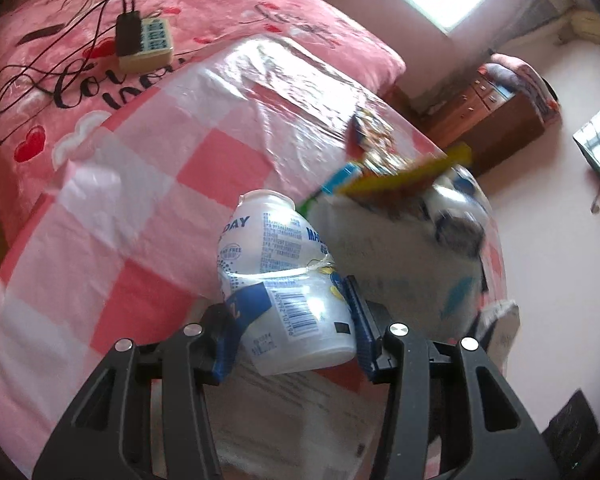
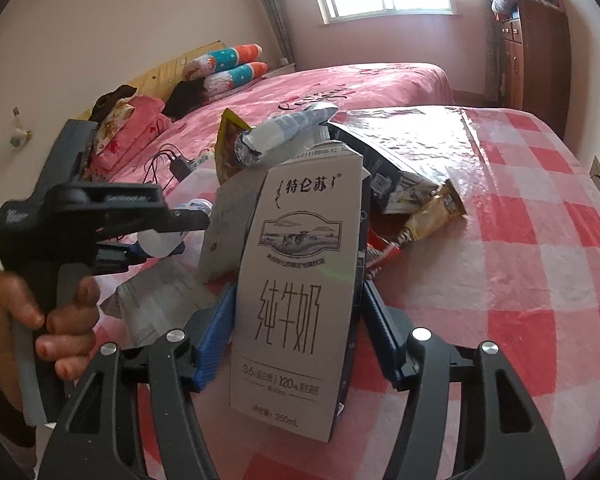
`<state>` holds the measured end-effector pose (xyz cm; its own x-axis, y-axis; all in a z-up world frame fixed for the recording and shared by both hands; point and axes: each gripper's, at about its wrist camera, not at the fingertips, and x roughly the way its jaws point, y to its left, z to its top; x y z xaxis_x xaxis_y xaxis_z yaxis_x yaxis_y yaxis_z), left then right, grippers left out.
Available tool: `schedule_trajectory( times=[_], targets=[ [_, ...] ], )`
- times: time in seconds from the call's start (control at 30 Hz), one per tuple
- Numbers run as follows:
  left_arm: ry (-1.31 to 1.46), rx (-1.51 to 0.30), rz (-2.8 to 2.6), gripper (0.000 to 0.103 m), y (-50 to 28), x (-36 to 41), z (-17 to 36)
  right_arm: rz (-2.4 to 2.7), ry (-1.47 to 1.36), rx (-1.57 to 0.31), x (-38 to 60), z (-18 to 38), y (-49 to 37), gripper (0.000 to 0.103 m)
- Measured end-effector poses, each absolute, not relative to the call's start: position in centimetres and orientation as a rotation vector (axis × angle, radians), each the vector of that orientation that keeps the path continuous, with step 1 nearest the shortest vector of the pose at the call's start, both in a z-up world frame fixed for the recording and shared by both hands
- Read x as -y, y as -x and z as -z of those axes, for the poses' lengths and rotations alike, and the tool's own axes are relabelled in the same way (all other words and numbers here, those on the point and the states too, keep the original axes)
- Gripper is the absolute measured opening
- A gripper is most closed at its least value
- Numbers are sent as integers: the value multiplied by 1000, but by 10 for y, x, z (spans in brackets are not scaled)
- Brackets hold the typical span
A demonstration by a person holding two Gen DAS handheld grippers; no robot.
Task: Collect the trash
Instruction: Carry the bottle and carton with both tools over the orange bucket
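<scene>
One claw [image 2: 296, 336] gripping one milk carton [image 2: 296, 280]

glossy plastic tablecloth [image 2: 520, 240], matt card carton [image 2: 300, 280] — translucent bottle [image 1: 288, 280]

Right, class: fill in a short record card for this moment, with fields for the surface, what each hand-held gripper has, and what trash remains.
Surface: table with pink-and-white checked cover
Left hand-held gripper: shut on a small white plastic bottle
Right hand-held gripper: milk carton between its pads, looks gripped
Remaining trash: snack wrappers and a silvery foil bag piled behind the carton
Background: bed with pink cover
</scene>
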<state>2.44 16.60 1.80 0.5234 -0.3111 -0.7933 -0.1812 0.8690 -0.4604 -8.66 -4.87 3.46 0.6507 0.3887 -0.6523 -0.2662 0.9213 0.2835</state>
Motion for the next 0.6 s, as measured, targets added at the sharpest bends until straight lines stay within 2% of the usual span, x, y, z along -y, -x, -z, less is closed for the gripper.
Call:
schedule_trajectory(
  times=[0.6],
  targets=[
    [478, -904, 195, 49, 60, -156, -46, -455, -394, -826, 77, -47, 121, 62]
  ],
)
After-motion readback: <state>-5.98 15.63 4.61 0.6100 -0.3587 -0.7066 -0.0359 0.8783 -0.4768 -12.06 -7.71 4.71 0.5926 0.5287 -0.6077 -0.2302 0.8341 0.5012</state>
